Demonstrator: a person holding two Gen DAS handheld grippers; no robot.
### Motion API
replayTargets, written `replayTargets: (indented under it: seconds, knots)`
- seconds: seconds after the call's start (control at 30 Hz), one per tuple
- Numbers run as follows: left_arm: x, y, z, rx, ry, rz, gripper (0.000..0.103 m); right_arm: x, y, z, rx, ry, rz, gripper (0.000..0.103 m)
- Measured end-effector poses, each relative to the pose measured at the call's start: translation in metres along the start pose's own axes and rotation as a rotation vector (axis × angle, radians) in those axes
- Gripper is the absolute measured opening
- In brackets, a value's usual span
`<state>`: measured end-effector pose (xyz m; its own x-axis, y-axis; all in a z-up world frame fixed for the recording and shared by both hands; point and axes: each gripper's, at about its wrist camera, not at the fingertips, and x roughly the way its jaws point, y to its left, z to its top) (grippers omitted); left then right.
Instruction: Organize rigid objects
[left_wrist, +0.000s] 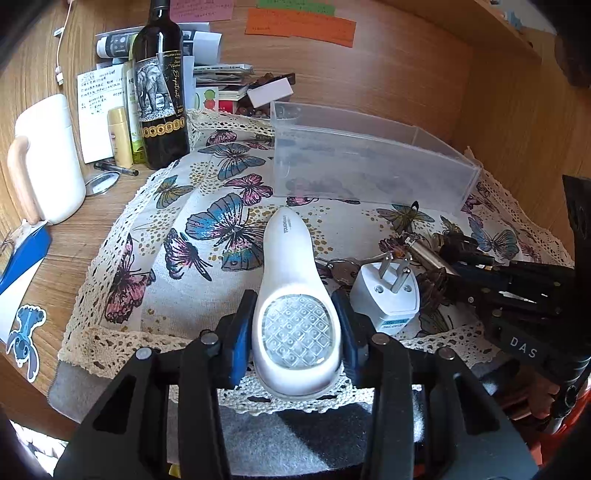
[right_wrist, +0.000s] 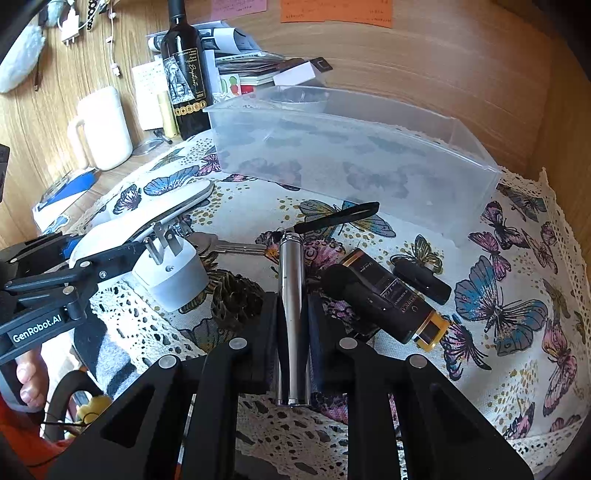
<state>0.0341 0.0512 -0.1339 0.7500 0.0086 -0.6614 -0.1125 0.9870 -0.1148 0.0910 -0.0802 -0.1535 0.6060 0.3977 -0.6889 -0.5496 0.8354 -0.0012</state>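
Left gripper (left_wrist: 295, 328) clenched on smooth, slippery-looking white light wand (left_wrist: 291, 295), right gripper (right_wrist: 293, 332) clamping hard, probably slick steel flashlight (right_wrist: 291, 295) mid-barrel, both near the clear bin (right_wrist: 351, 155).

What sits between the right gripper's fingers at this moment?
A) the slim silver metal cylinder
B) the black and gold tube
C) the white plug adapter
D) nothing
A: in the right wrist view the right gripper has its fingers closed against both sides of the slim silver metal cylinder, while the white plug adapter and the black and gold tube lie apart on the butterfly cloth.
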Motion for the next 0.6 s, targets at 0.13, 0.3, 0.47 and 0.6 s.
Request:
replayTargets:
  seconds: [0.13, 0.3, 0.47, 0.6]
  knots:
    - [-0.011, 0.002, 0.006, 0.016, -0.027, 0.008, 0.039, -0.006, 0.003, 0.001, 0.008, -0.031, 0.014, 0.014]
    - [-0.023, 0.003, 0.019, 0.021, -0.077, -0.003, 0.039, -0.022, 0.003, 0.010, 0.009, -0.088, 0.012, 0.014]
    - [-0.031, 0.003, 0.036, 0.022, -0.119, -0.035, 0.039, -0.041, 0.002, 0.023, 0.014, -0.157, 0.001, 0.014]
    - [-0.034, 0.002, 0.051, 0.038, -0.140, -0.052, 0.039, -0.051, 0.000, 0.035, 0.042, -0.213, 0.000, 0.014]
